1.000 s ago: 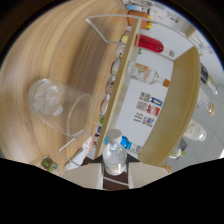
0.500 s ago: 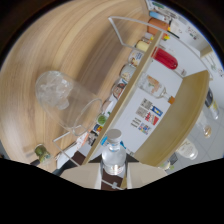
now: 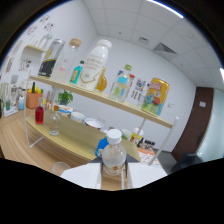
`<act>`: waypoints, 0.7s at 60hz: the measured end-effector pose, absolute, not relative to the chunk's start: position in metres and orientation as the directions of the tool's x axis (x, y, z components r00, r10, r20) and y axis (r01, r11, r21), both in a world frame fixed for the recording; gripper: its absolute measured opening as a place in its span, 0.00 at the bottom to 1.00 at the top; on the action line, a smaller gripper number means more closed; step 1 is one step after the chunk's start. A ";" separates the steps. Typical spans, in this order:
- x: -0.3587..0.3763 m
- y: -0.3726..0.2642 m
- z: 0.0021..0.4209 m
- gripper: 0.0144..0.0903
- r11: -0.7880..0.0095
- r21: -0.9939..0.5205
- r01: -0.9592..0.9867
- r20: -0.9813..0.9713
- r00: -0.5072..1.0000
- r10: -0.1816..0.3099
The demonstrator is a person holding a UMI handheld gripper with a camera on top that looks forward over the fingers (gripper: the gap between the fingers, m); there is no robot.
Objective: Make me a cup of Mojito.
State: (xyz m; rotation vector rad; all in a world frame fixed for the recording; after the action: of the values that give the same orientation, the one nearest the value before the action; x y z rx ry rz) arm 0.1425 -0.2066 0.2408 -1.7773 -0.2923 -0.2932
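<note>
a red bottle [image 3: 39, 115] and an empty glass [image 3: 54, 125] stand on the wooden surface [image 3: 75, 134] at the left, under a shelf [image 3: 95, 96] lined edge to edge with bottles (open air sits only above them). the tongs [image 3: 114, 176] grip a white-capped clear bottle [image 3: 113, 157], both fingers pressing its sides, in front of the shelf's right end.

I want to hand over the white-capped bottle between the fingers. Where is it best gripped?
Grip the bottle on its clear body below the white cap, fingers from either side as here. It stands upright, and the straight body looks likelier to hold than the narrow neck.
</note>
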 end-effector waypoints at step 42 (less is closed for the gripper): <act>0.170 -0.213 0.028 0.25 -0.530 -0.848 0.002 -0.014 1.000 0.025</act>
State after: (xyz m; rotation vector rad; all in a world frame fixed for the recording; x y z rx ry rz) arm 0.1702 -0.2129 0.0279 -2.1296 -0.0186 0.0293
